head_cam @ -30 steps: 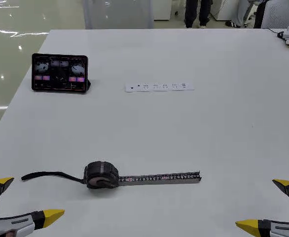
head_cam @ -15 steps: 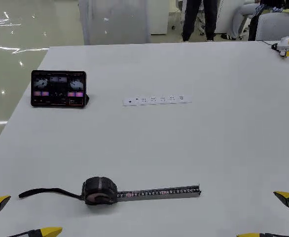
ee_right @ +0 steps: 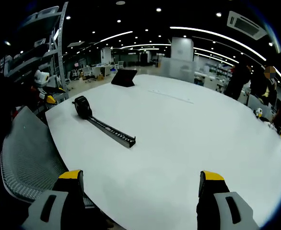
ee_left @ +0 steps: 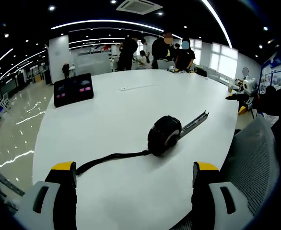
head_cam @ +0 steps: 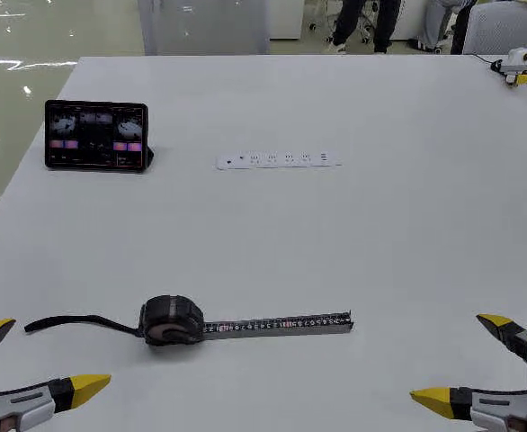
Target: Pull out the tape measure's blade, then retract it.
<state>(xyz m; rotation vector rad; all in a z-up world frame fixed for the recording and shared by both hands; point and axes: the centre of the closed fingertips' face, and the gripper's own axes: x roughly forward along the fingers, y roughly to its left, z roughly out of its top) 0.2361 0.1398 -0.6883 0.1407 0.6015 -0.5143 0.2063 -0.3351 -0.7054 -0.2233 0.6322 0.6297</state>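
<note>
1. Left tool (head_cam: 43, 358) and right tool (head_cam: 461, 358) are both spread wide, gripping nothing, at the near edge of the counter (head_cam: 335, 234).
2. Black tape measure (head_cam: 169, 319) lies near, left of centre, well apart from both. Its blade (head_cam: 277, 325) is out flat to the right, and the strap (head_cam: 75, 321) trails left.
3. Risk: the blade looks already drawn. Freeing the lock with its tip unheld could whip it back and kick the tape measure.
4. Risk: smooth counter, rounded body. A one-sided pinch would likely skid it.
5. Risk: the left tool could catch the strap instead.
</note>
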